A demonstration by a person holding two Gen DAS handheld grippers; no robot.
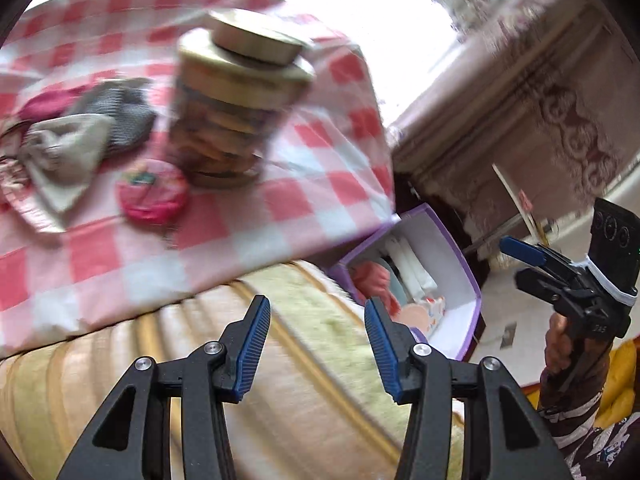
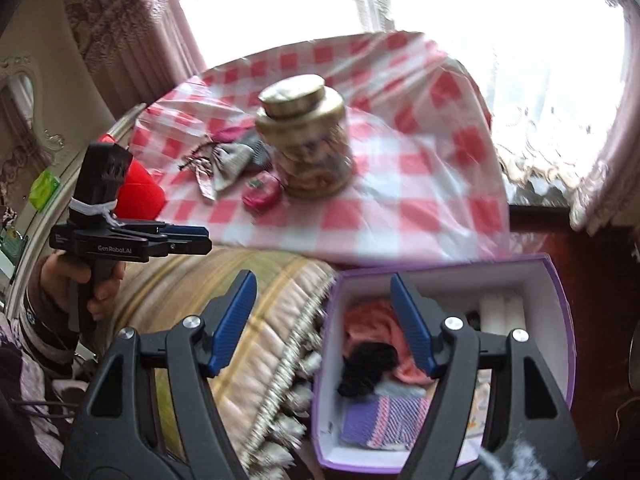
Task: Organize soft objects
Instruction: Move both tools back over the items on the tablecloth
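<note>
Below the right hand-held gripper (image 2: 324,320), purple box (image 2: 560,320), jaws apart, empty

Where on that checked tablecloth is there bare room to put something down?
The tablecloth lies bare right of the jar and along the near edge above the purple box. Left of the jar it is crowded: cloth pouches and a pink tin.

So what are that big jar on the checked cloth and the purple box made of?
The jar looks like clear glass or plastic, since its stacked contents show through; its lid seems dull brass-coloured metal. The purple box appears to be stiff cardboard, with thin flat walls, matte white inside.
</note>
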